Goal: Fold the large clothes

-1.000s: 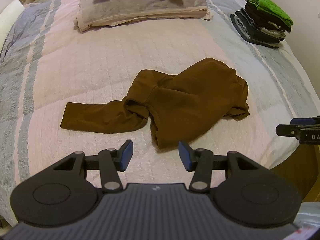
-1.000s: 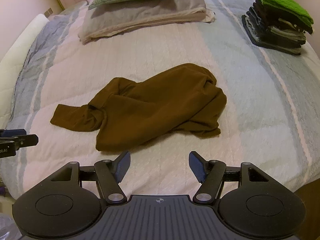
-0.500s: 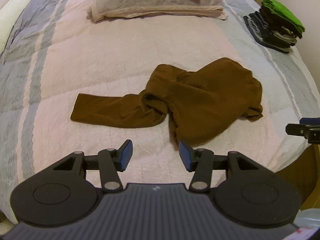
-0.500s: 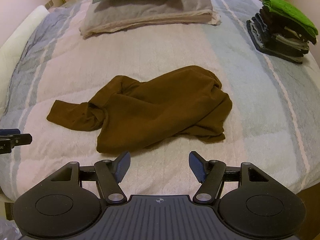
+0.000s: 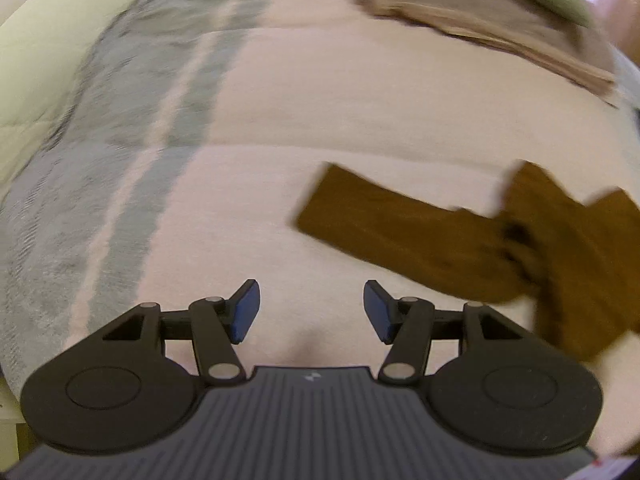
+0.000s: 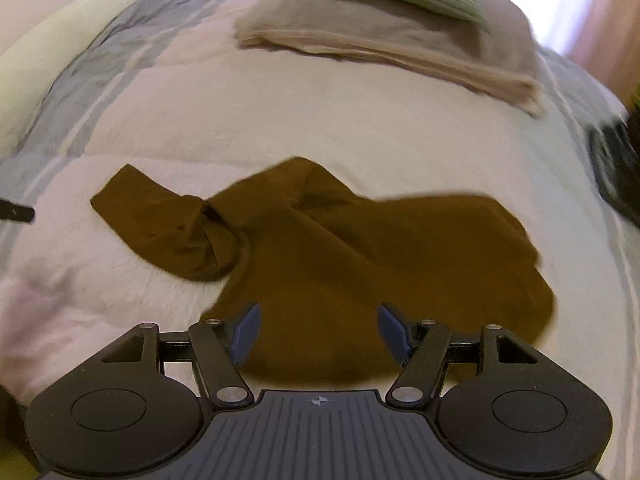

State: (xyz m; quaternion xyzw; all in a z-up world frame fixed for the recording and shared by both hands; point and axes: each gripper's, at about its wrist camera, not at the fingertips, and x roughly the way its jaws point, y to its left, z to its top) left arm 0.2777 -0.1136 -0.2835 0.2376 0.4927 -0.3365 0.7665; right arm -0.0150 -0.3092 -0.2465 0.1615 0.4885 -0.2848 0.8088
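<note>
Folding of this piece not started. Brown shirt [image 6: 360, 264] lies crumpled on the bed [image 6: 360, 128], bunched in a heap with one sleeve [image 6: 152, 216] stretched out flat to the left of the body.

Right gripper [image 6: 318, 334] is spread wide, nothing between the pads; the shirt's near hem sits directly ahead of and under the fingertips, cloth filling the gap in view, but no pinch. Contact with the fabric can't be told.

Left gripper [image 5: 311, 312] has just been opening its jaws and stands spread, empty, over bare quilt. The sleeve [image 5: 392, 240] end lies ahead and to its right, near but apart; the rest of the shirt runs off further right. The view is motion-blurred.

A stack of folded clothes [image 6: 616, 168] shows at the far right of the right gripper, mostly cut off, so earlier pieces look done. Pillows [image 6: 400, 12] lie far ahead at the head of the bed.

Left to do, by my reading: grab hem and sleeve, spread the shirt flat, fold the sleeves in, fold the body, move it to the stack. Basically everything for this shirt.
</note>
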